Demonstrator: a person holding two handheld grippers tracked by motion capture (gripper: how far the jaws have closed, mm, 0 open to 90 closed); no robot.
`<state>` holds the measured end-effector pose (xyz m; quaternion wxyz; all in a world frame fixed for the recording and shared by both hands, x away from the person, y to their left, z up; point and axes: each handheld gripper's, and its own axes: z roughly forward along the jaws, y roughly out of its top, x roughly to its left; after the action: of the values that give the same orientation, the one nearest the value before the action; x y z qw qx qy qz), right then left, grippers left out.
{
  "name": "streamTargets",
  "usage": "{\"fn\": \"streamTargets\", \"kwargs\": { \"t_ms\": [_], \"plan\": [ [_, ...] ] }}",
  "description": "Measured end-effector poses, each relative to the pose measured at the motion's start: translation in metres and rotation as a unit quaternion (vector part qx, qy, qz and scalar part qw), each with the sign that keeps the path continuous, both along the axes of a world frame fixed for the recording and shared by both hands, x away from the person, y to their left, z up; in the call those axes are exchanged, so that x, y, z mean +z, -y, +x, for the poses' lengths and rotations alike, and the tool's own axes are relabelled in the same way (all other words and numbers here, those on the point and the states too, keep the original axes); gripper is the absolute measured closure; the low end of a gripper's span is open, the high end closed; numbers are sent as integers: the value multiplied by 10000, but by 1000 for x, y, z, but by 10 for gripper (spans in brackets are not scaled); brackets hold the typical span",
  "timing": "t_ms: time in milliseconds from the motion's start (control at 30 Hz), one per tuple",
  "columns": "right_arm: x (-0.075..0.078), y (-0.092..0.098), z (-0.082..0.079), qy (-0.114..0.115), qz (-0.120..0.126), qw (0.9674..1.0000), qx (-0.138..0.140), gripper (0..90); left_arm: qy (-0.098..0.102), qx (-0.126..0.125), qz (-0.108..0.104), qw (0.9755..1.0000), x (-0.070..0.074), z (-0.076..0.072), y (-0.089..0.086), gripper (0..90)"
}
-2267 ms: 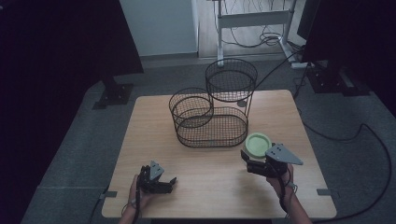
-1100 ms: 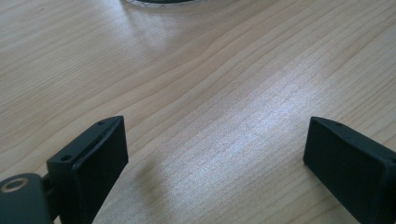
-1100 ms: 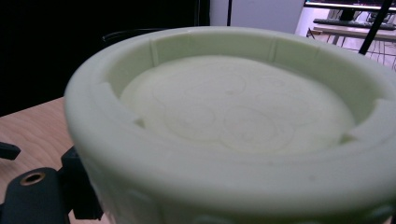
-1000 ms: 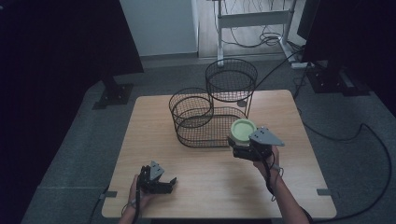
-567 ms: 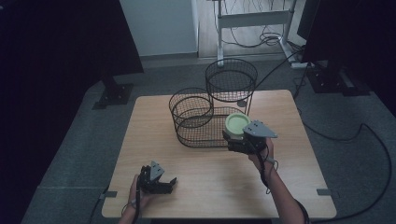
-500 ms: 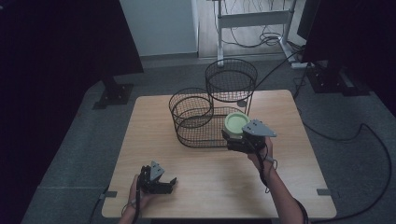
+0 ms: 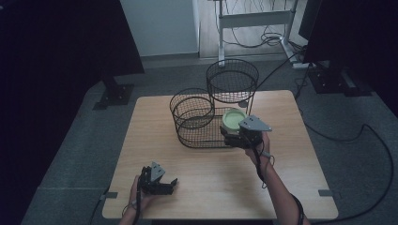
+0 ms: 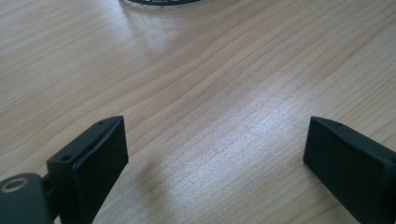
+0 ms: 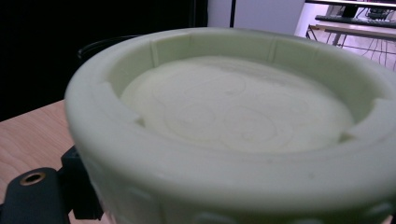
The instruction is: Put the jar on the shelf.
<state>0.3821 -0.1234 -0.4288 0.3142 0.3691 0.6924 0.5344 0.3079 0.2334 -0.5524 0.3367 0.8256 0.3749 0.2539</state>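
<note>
High view: the right gripper (image 7: 233,137), jaws clamped on the pale green bowl (image 7: 233,119), has carried it from the table's (image 7: 281,187) 4 o'clock edge up over the wire basket's (image 7: 202,126) lower tier, so release looks near. The left gripper (image 7: 162,185) rests wide-jawed at 7 o'clock.

Light wood table (image 7: 291,187), sq top w/ rounded corners; black wire basket rack (image 7: 202,123) stands on far-center part. Left gripper (image 7: 162,183) rests near front-left edge.
</note>
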Motion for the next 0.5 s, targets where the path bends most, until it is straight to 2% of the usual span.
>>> {"fn": "streamTargets", "kwargs": {
  "t_ms": [500],
  "plan": [
    [0, -8, 22, -88, -70, 9998, -133, 115, 2, 5, 9, 10000, 0, 0, 0, 62]
  ]
}}
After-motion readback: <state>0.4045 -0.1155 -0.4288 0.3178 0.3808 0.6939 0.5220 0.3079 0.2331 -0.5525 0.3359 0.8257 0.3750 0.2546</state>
